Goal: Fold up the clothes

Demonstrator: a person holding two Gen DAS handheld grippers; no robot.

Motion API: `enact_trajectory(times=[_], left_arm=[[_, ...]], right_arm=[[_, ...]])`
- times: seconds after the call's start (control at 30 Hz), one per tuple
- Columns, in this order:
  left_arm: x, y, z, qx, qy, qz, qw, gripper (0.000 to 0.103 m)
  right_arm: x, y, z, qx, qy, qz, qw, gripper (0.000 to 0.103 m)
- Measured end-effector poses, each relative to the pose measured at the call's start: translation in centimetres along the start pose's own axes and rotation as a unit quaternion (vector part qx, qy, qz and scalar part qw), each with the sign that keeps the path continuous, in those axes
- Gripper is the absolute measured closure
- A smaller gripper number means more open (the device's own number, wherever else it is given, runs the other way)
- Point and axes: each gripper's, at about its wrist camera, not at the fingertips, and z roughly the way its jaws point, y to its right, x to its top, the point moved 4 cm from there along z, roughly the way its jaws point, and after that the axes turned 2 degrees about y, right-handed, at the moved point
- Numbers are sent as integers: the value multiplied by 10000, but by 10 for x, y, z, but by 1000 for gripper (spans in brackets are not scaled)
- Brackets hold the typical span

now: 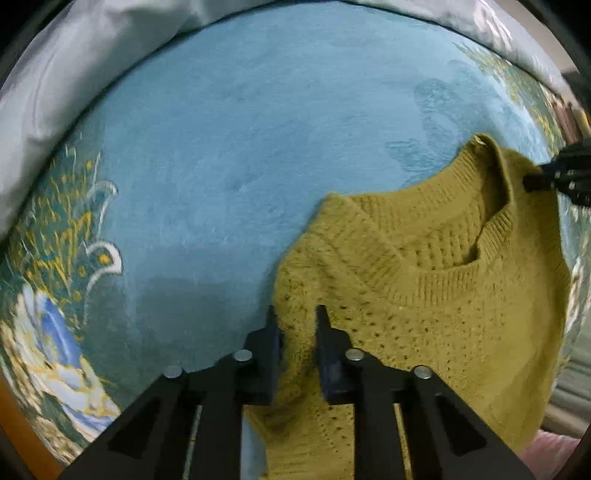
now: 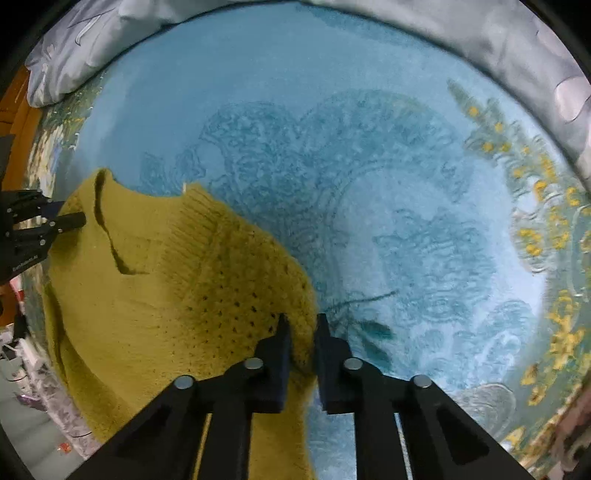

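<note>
The left gripper (image 1: 297,314) pinches a fold of the mustard-yellow knitted sweater (image 1: 436,280) between its two fingers; the knit fills the narrow gap between the jaws and bunches down toward the gripper body. Ahead of and to the right of these jaws, the sweater spreads out with its ribbed neckline (image 1: 484,236) open and facing the camera. To the left of the jaws lies the bare blue blanket (image 1: 229,155), which carries a gold and white floral border (image 1: 70,236) further left.

The right gripper (image 2: 301,321) likewise clamps the sweater (image 2: 159,280) at its edge; yellow knit sits between the two closely set fingers and hangs below them. The bulk of the garment extends to the left of and ahead of these jaws, with the ribbed collar (image 2: 192,218) beyond them. To the right of the jaws the blanket (image 2: 388,206) shows a tone-on-tone medallion pattern and a yellow flower border (image 2: 546,229) at far right.

Each wrist view also shows the opposite gripper at the frame edge, its fingertips in contact with the sweater near the shoulder: the right gripper (image 1: 535,181) in the left wrist view, the left gripper (image 2: 70,221) in the right wrist view. A grey pillow or duvet (image 2: 92,33) lies beyond the blanket, far ahead of both sets of jaws.
</note>
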Motion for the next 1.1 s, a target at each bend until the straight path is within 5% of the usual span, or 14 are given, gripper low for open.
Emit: enact_trajectory(times=[0.13,0.27,0.47,0.6,0.83,1.1], left_arm=[[33,4,-43,219,810,-101,9964,89],[86,3,-121,185,1959,-439,9795,89],[120,26,-177,621,2424,-57,9682,89],[90,39,-169,564,2310,-84,9713,89],[-23,96,-141,719,1835,68,9804,90],[-116,145,-104,391,1262,-676,9889,91]], right_arm=[[18,23,-39,-346,520,153,9979,92],[44,75,-124,-871,1656,941,9778,92],[44,84,-205,-1220,2380,877,9596,92],[13,72,-190,-1076,2256,839,9646,92],[-98,67,-120,-548,1437,1262,9800,92],[-197,50,-76,-331,794,1863,9787,92]])
